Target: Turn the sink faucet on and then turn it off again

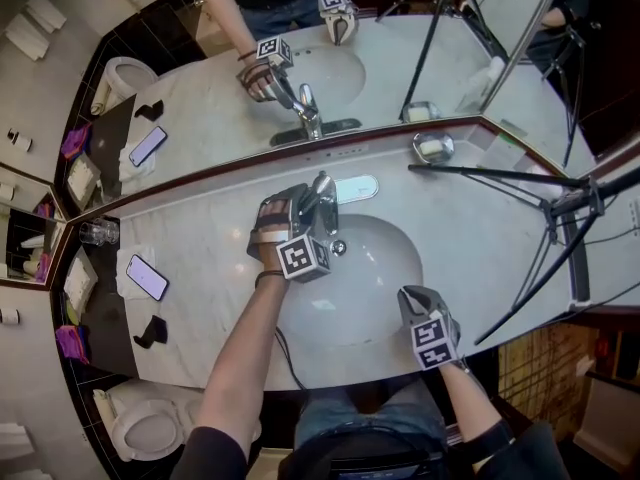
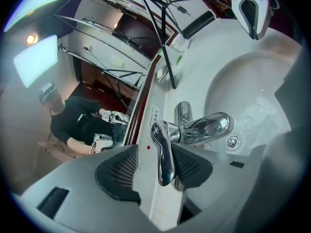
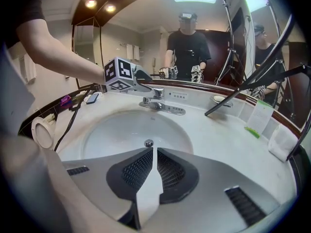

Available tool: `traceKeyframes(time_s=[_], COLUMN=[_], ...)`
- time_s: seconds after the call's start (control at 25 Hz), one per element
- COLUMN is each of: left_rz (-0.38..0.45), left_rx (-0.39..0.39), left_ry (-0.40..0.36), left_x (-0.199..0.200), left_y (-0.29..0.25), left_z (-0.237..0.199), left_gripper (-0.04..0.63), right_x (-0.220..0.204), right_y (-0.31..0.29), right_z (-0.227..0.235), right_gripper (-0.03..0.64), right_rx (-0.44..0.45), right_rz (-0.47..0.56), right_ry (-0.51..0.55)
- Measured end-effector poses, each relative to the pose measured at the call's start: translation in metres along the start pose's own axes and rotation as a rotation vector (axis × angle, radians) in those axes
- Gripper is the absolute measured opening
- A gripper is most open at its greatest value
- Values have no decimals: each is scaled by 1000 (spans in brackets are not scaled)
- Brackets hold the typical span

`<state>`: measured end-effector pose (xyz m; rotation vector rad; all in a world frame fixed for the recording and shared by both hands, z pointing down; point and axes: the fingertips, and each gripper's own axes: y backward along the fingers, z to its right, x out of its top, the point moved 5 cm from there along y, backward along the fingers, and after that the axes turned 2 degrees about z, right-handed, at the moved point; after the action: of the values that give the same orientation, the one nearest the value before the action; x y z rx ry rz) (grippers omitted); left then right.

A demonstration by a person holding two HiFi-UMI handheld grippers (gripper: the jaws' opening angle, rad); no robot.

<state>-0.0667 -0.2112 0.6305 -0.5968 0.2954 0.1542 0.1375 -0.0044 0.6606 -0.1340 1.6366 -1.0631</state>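
The chrome faucet (image 1: 322, 203) stands at the back of the white sink (image 1: 385, 268). My left gripper (image 1: 315, 210) reaches it from the left. In the left gripper view its jaws straddle the faucet's lever handle (image 2: 163, 154). The lever lies close against the right pad (image 2: 192, 165), and a gap separates it from the left pad (image 2: 119, 171), so my left gripper (image 2: 156, 152) is open. The spout (image 2: 210, 126) points over the basin; no stream shows. My right gripper (image 1: 415, 306) hovers over the sink's front right rim, shut and empty, facing the drain (image 3: 148, 143) in the right gripper (image 3: 154, 152) view.
A mirror runs along the back of the marble counter (image 1: 470, 228). A soap dish (image 1: 432, 148) and black tripod legs (image 1: 560, 208) occupy the right side. A phone (image 1: 146, 277) and a glass (image 1: 97, 233) lie at the left. A toilet (image 1: 145, 433) stands below left.
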Motion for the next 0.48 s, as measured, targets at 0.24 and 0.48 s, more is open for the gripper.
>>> traceKeyframes(time_s=[0.24, 0.48], left_rz=[6, 17], left_rx=[-39, -89], left_ry=[-14, -4], left_x=[4, 5], left_y=[0, -3], left_z=[-3, -6], left_gripper=[204, 202], right_x=[-3, 1], right_y=[0, -5], right_z=[1, -4], right_gripper=[49, 49], right_rx=[1, 13], right_rz=[-13, -8], right_ry=[-11, -9])
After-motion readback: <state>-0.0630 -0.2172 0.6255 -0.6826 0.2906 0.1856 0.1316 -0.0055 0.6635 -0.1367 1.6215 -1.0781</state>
